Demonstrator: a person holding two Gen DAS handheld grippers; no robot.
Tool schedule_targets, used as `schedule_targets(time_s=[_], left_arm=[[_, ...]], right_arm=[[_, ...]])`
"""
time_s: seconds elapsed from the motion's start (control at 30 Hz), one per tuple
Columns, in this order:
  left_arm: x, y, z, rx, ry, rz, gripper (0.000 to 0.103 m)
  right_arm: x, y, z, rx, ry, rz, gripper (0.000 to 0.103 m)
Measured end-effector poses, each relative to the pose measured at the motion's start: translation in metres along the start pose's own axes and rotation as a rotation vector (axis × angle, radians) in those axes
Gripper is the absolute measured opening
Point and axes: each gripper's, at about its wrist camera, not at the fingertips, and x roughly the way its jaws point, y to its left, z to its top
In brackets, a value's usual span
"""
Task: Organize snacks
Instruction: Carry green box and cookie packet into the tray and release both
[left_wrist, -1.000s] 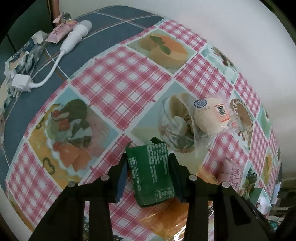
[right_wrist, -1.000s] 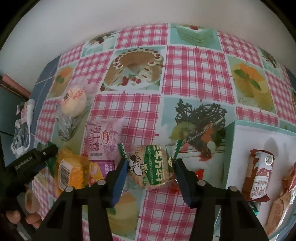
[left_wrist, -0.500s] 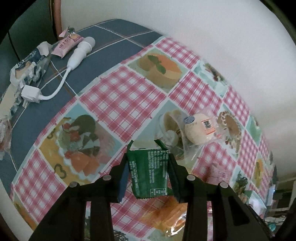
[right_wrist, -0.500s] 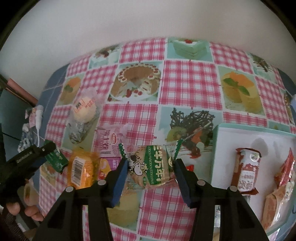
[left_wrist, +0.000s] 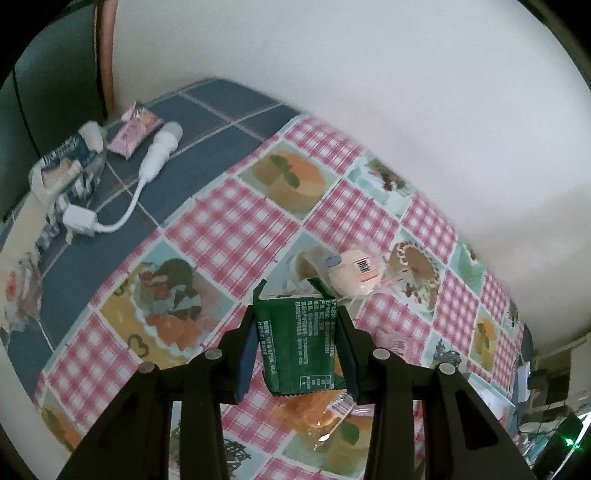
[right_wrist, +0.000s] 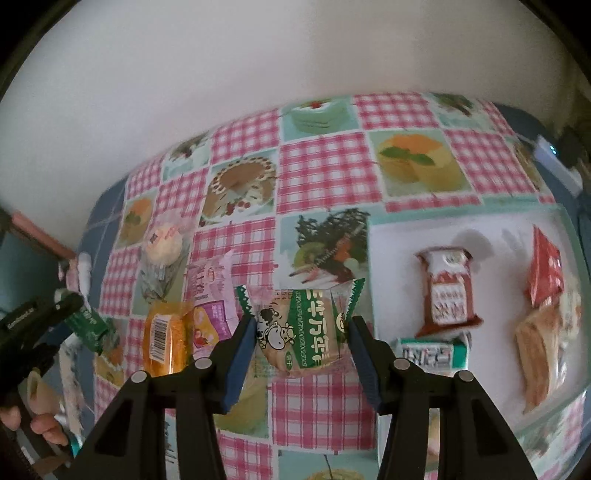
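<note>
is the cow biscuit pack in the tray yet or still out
Out. The cow biscuit pack is held in the right gripper above the checked cloth, left of the white tray, where other snacks already lie.

Domestic setting: table against a plain white wall (right_wrist: 258, 55), covered by a cake-print gingham tablecloth (right_wrist: 321, 166); charger cable (left_wrist: 129, 206) at 10 o'clock.

You have bare cloth (right_wrist: 325, 173) along the wall and a free patch in the tray (right_wrist: 413, 236) left of the brown pack (right_wrist: 448, 290), but the bun (right_wrist: 164, 242), pink pack (right_wrist: 210, 291) and orange pack (right_wrist: 164, 338) crowd the left.
</note>
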Motion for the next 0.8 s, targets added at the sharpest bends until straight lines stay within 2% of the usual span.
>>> schedule_targets(time_s=[0.33, 0.5, 0.8], left_arm=[[-0.027, -0.041, -0.009, 0.102, -0.056, 0.002, 0.041], [-0.038, -0.068, -0.019, 0.157, -0.063, -0.023, 0.041], [-0.050, -0.130, -0.048, 0.284, -0.061, -0.073, 0.041]], right_arm=[[-0.051, -0.047, 0.009, 0.103, -0.132, -0.029, 0.054], [-0.085, -0.081, 0.015, 0.151, -0.213, -0.066, 0.054], [-0.122, -0.141, 0.019, 0.249, -0.285, -0.112, 0.054]])
